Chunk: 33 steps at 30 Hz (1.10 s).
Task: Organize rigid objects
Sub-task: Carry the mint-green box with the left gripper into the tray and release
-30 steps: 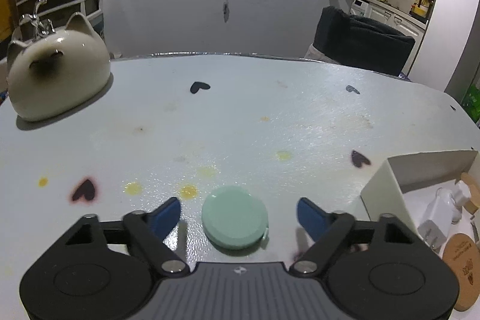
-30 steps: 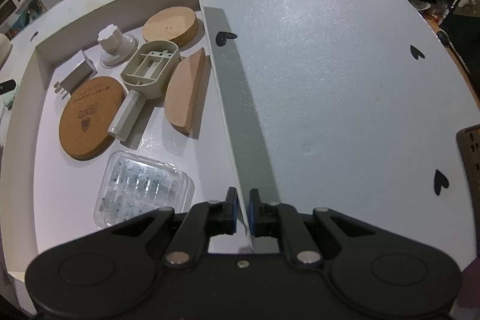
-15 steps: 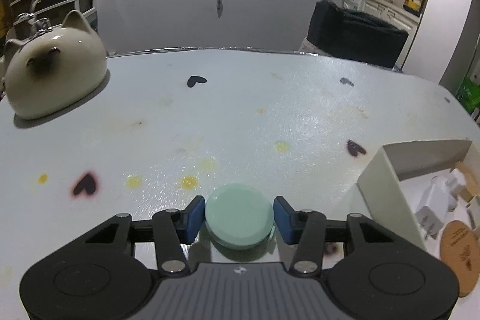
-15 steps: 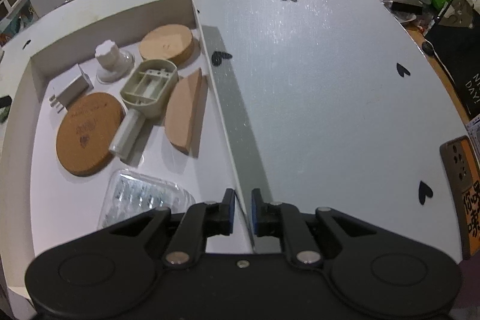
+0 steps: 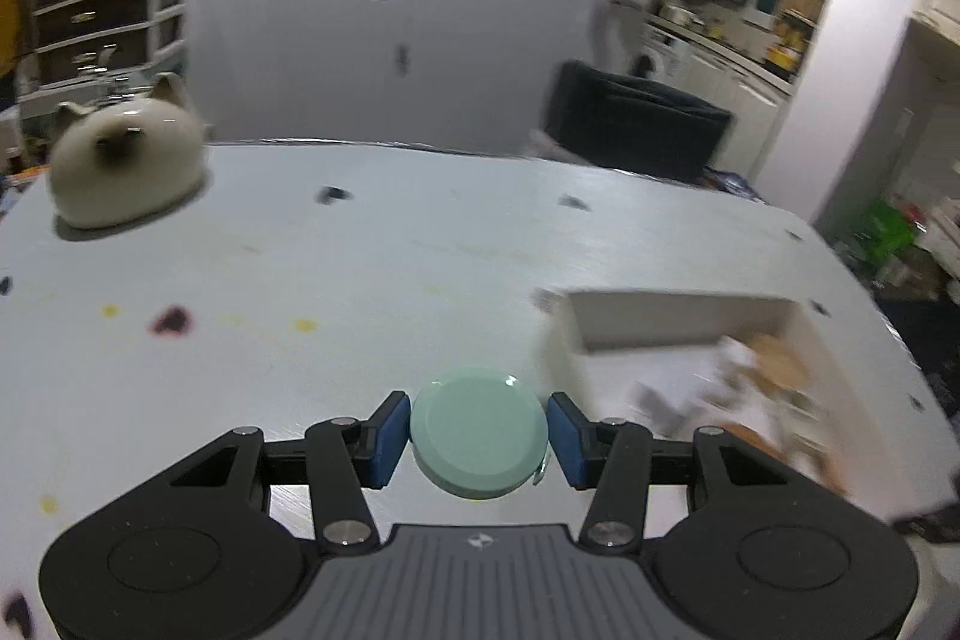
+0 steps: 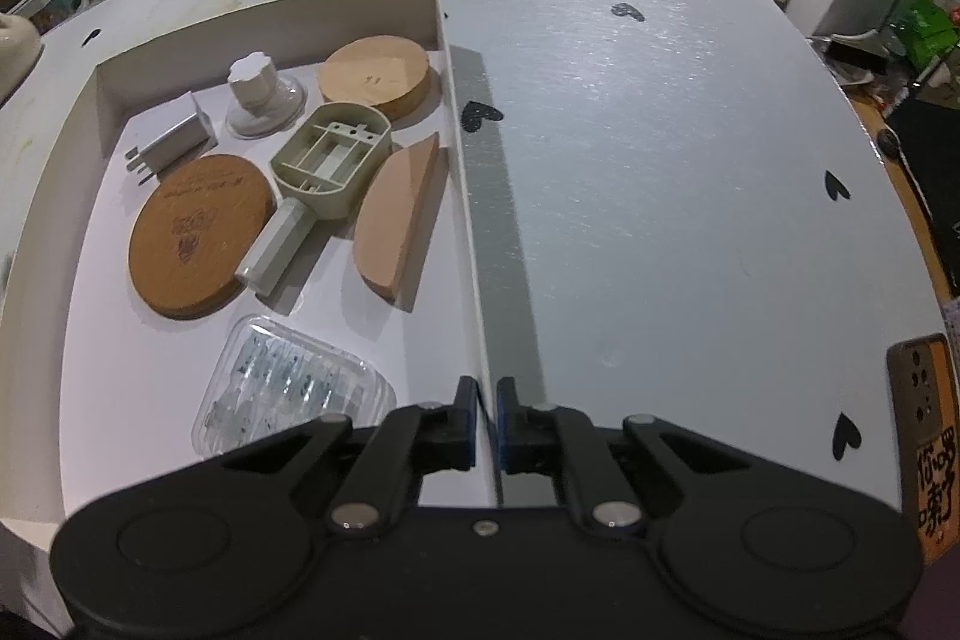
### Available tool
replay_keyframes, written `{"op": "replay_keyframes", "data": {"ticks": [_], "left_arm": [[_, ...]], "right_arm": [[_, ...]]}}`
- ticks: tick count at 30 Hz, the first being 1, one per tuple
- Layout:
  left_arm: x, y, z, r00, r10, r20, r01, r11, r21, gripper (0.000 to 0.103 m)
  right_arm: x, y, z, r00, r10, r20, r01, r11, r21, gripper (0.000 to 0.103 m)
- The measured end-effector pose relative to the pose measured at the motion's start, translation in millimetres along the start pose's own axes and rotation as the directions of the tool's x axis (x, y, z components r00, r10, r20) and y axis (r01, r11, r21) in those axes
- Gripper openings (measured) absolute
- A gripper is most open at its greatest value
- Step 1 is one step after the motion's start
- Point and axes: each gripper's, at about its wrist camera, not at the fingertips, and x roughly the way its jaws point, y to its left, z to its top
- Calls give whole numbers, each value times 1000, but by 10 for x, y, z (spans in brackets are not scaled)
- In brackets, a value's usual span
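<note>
My left gripper is shut on a round mint-green disc, its blue pads pressing both sides, held above the table. To its right lies the white cardboard box, blurred. In the right wrist view my right gripper is shut on the box's right wall near its front end. The box holds a cork coaster, a wooden round, a half-round wood piece, a beige plastic holder, a white charger plug, a white knob and a clear blister pack.
A cream cat-shaped pot stands at the table's far left. The table is pale grey with small black hearts and yellow stains. A phone-like item lies at the right edge. A dark chair is behind the table.
My left gripper closed on the green disc, then lifted it and swung right toward the box. The right gripper kept its pinch on the box wall and barely moved.
</note>
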Motion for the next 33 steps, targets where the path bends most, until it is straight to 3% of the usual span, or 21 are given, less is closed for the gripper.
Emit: {"op": "replay_keyframes", "data": {"ticks": [6,13,17,22,29,30,32,33], "left_arm": [[-74,-663,-229,993,-98,-60,100,994,39,51],[68,-1353,-507,969,-175,-173,195,975,110,51],[239,-1546,-612,956,-174,-236,208,970,124,51],[476,-1630,-674,950,-125,-285,174,973,153,51],[608,-1623,-716,943,-107,-315,159,977,145,52],[619,-1619,-717,943,-107,-316,158,977,141,54],[624,-1611,-715,942,-110,-316,161,977,138,73],[618,-1611,-712,943,-111,-314,161,977,138,77]], "right_arm": [[-10,-21,-7,1000,27,-1,-27,999,-39,5],[5,-50,-6,999,54,-5,-54,996,-65,4],[8,-47,-11,998,60,-4,-61,995,-85,4],[21,-57,-22,998,70,-7,-71,993,-91,4],[39,-79,-38,997,81,-15,-82,993,-80,4],[44,-81,-40,997,82,-17,-83,994,-78,4],[50,-85,-48,996,82,-19,-84,994,-73,4],[52,-86,-52,996,82,-20,-84,994,-71,4]]}}
